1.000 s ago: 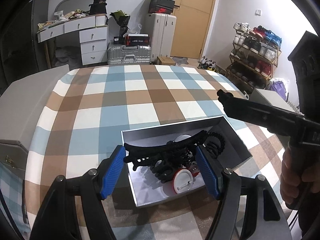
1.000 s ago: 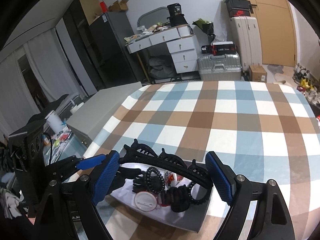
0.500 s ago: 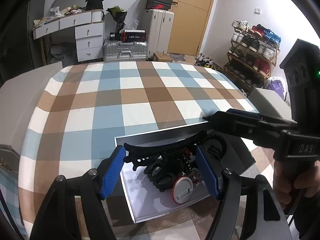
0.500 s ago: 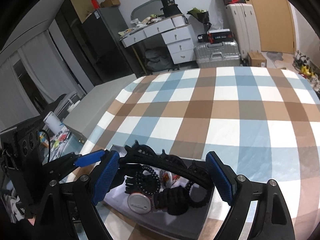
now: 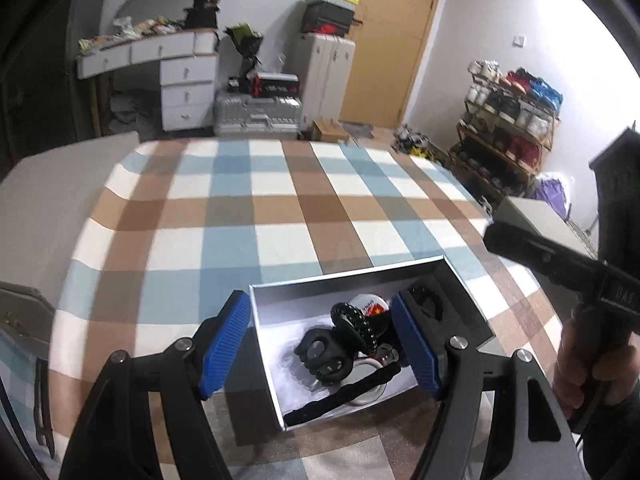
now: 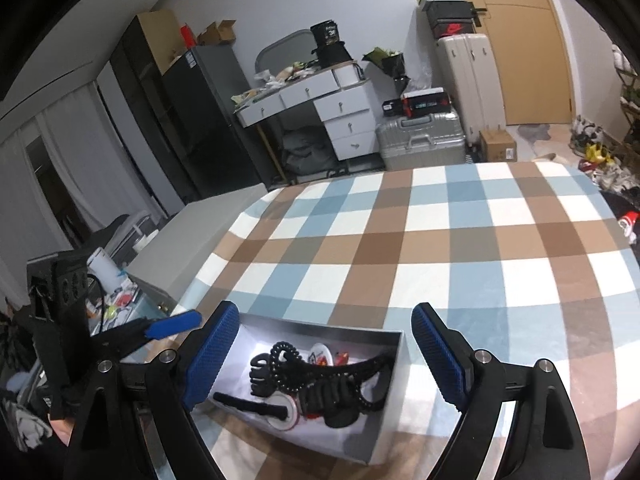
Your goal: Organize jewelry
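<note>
Both my left gripper (image 5: 320,346) and right gripper (image 6: 326,354) hang released over the box (image 6: 384,432), hair accessories (image 6: 316,384) gathered inside below them.

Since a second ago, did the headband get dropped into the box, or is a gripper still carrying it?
It was let go. The black toothed headband, earlier spanning the jaws of both grippers above the box, now lies inside it on the other hair accessories. The left gripper and the right gripper hang over the box, jaws open, holding nothing. The box stayed on the checked cloth.
</note>
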`<state>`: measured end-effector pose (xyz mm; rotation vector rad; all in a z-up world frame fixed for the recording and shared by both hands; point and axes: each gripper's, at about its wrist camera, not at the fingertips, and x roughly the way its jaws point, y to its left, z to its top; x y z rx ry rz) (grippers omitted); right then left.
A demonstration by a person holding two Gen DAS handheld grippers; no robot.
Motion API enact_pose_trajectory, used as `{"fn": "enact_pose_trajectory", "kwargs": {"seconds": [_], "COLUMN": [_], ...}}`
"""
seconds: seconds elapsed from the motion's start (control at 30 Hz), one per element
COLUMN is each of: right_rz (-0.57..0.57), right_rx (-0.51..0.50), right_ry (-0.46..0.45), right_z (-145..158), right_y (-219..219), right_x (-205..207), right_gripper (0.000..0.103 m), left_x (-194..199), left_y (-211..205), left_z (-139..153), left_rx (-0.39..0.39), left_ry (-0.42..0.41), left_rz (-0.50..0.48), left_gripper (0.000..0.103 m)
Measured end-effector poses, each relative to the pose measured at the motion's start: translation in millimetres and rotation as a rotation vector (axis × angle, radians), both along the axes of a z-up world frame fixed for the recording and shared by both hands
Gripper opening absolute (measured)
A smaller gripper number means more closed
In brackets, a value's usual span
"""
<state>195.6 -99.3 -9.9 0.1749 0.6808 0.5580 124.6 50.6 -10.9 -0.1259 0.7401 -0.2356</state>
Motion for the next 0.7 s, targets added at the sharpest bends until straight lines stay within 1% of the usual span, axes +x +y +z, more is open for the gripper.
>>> {"fn": "enact_pose_trajectory", "kwargs": {"seconds": [0.07, 0.1, 0.13, 0.2, 0.23, 0.27, 0.3, 0.4, 0.43, 0.5, 0.57, 0.63, 0.7], "right_rz": [-0.019, -0.019, -0.015, -0.015, -0.020, -0.027, -0.037, -0.026, -0.021, -0.025, -0.052, -0.068, -0.077], "right_rx": [-0.012, -0.011, -0.006, 0.001, 0.002, 0.003, 0.007, 0.019, 0.019, 0.011, -0.017, -0.040, -0.055], "right_ry": [-0.024, -0.040, -0.080, -0.162, -0.206, -0.244, -0.293, -0.387, -0.412, -0.463, -0.544, -0.589, -0.604], "right_z": [6, 9, 14, 22, 26, 29, 33, 39, 40, 41, 39, 35, 32], "right_y": [-2, -2, -3, -4, -4, -5, -5, -5, -4, -1, 1, 3, 4], "right_x": [-12, -16, -27, -44, -53, -60, -69, -88, -92, -102, -115, -123, -127], "right_gripper": [0.089, 0.092, 0.092, 0.096, 0.097, 0.102, 0.103, 0.103, 0.103, 0.103, 0.103, 0.103, 0.103], "left_x": [-7, -8, -12, -18, -23, -29, -32, -41, -46, -53, -60, -65, -67], "left_y": [1, 2, 2, 4, 5, 7, 8, 11, 12, 14, 17, 19, 19], "left_z": [7, 10, 14, 20, 24, 27, 29, 33, 34, 35, 36, 36, 35], "left_rx": [0.004, 0.006, 0.010, 0.023, 0.025, 0.023, 0.024, 0.038, 0.037, 0.043, 0.048, 0.063, 0.081], "left_ry": [-0.039, -0.056, -0.083, -0.133, -0.173, -0.210, -0.233, -0.298, -0.328, -0.382, -0.434, -0.463, -0.474], "left_rz": [0.024, 0.035, 0.054, 0.099, 0.126, 0.151, 0.165, 0.224, 0.242, 0.282, 0.314, 0.333, 0.331], "left_gripper": [0.069, 0.070, 0.071, 0.086, 0.087, 0.087, 0.088, 0.094, 0.098, 0.100, 0.101, 0.102, 0.102]}}
